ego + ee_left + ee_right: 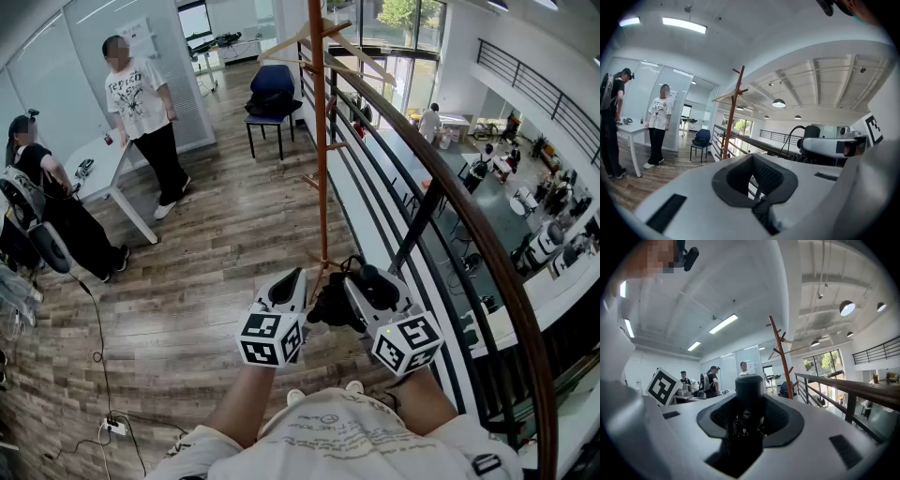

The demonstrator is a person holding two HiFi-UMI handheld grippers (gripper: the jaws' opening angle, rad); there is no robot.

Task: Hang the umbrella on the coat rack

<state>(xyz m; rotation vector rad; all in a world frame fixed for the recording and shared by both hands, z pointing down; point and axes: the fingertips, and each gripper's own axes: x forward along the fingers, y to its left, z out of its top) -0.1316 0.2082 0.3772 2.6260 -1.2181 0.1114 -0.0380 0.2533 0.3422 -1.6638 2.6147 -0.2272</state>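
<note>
A folded black umbrella sits in my right gripper, low in the head view. In the right gripper view its round black handle stands up between the jaws, and the right gripper is shut on it. My left gripper is just left of the umbrella, with its jaws together and nothing in the notch. The coat rack, a tall orange-brown pole with angled pegs at the top, stands ahead by the railing. Both gripper views show the rack some way off.
A dark curved balcony railing runs along the right, close to the rack. Behind the rack is a chair with a blue bag. Two people stand at the left by a white table. Cables and a power strip lie on the wooden floor.
</note>
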